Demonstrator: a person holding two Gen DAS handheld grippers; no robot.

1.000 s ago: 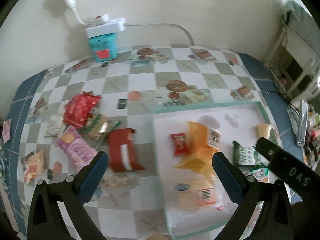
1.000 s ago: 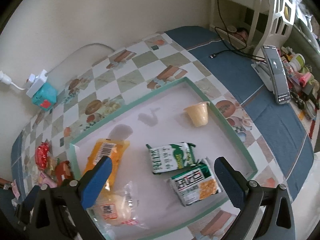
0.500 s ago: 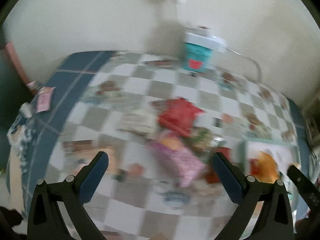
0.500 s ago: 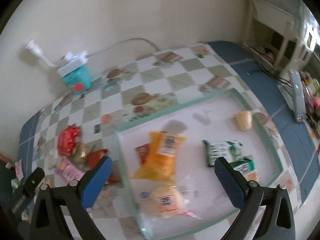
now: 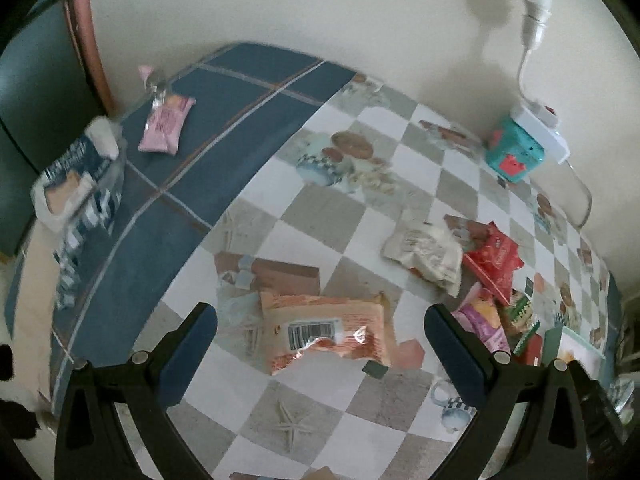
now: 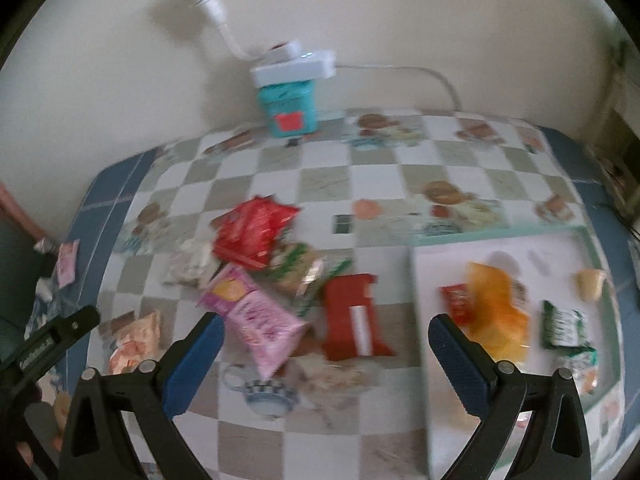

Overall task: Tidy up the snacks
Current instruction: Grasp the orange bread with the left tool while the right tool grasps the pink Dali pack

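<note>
My left gripper (image 5: 320, 332) hangs above the checkered tablecloth (image 5: 320, 208), looking down at a slant, its fingers spread wide with nothing between them. Framed between the blue pads lies an orange snack packet (image 5: 324, 326), flat on the cloth, barcode side up, its long axis running left to right across my view. Far left, on the blue border, sits a small pink packet (image 5: 166, 124), its long axis pointing away from me toward the wall. To the right of the orange one, a crumpled white wrapper (image 5: 424, 254) touches a red packet (image 5: 494, 260), and a pink bag (image 5: 482, 320) lies just beyond my right finger.

My right gripper (image 6: 322, 344) is also released, jaws wide and empty, tipped forward over the snack heap. In that blurred view the pink bag (image 6: 258, 320) lies diagonally, one end pointing toward my left finger; a red box (image 6: 354, 322) beside it runs lengthwise toward me. Further right, the white tray (image 6: 500, 240) with its green rim holds an orange bag (image 6: 494, 312), green packets (image 6: 564, 326) and a small cup (image 6: 590, 286). A teal box (image 6: 290, 108) stands at the wall.
</note>
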